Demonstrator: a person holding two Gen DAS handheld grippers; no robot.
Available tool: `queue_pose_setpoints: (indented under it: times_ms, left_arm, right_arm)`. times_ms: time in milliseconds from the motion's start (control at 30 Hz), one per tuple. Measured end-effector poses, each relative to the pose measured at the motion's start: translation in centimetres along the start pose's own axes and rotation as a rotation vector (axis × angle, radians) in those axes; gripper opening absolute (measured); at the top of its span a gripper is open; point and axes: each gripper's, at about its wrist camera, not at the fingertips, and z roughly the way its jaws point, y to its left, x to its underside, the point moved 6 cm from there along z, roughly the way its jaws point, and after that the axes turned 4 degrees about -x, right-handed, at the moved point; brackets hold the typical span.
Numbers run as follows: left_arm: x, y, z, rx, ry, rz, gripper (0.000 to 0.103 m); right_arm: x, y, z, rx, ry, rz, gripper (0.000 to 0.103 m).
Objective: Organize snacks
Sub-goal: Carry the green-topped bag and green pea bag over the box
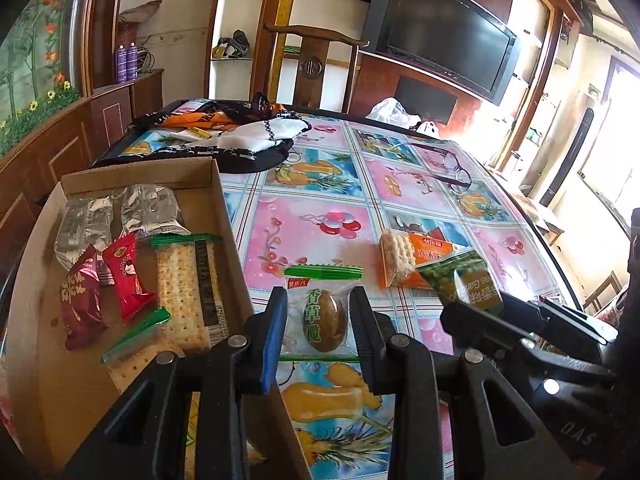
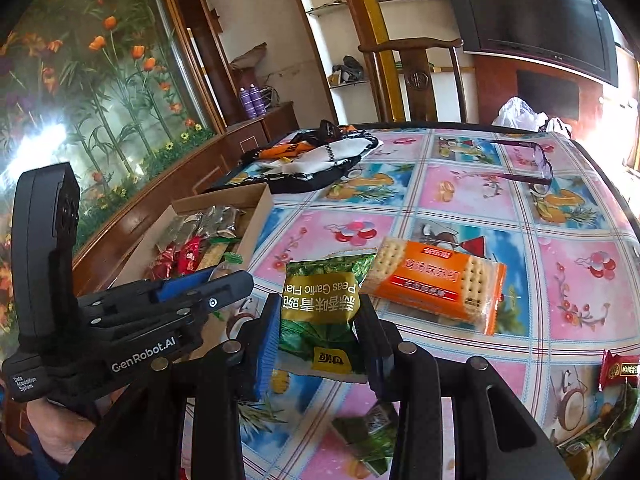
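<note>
Nearest in the left wrist view, the left tool [image 1: 318, 320] is clamped on a clear packet with green sealed ends and a brown oval olive inside [image 1: 323, 316], its pads pressing both sides; the packet is just beside the right wall of the box, over the bench. In the right wrist view, the right tool [image 2: 318, 332] grips a green pea snack bag with a yellow label [image 2: 320, 312], lifted clear of the bench [image 2: 460, 184], a surface covered with a glossy cloth of pink and blue fruit squares.

Just beyond the pea bag an orange-wrapped pack of square crackers [image 2: 436, 286] lies flat on the bench. At the lower right edge of that view sit a small red sweet wrapper [image 2: 620, 372] and more green packets, too distorted to tell apart.

To the left stands the shallow brown cardboard box [image 1: 230, 216]. It holds two dark red and bright red sachets [image 1: 104, 292], a long clear cracker pack with green ends [image 1: 188, 296], and two crinkled silver foil packets [image 1: 120, 216] at its far end.

Farther back lie a pair of purple-framed glasses [image 1: 448, 168] and a black, white and orange patterned cloth [image 1: 240, 136].
</note>
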Motion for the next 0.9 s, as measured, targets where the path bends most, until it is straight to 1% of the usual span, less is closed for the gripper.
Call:
queue_pose_setpoints:
  times_ms: [200,400,633,733,900]
  left_arm:
    - [-0.2,0.9,-1.0,0.001,-0.033,-0.018,0.031]
    - [-0.2,4.0,-1.7,-0.033,-0.056,-0.075,0.031]
    - [0.0,8.5,-3.4,-0.074,-0.102,-0.174,0.031]
    - [0.6,10.9,-4.5,-0.131,-0.117,-0.189,0.031]
    - [2.1,13.7,-5.5,-0.153,-0.110,-0.237,0.031]
  right_arm:
    - [0.2,0.3,0.2,0.027,-0.011,-0.021,0.040]
    - [0.4,1.4,0.4,0.024,-0.027,-0.019,0.040]
    - [0.6,5.9,1.4,-0.015,-0.049,-0.050,0.040]
    - [1.0,8.1,2.4,-0.046,-0.033,-0.076,0.040]
    - [1.7,11.6,4.1,-0.095,0.000,-0.134,0.040]
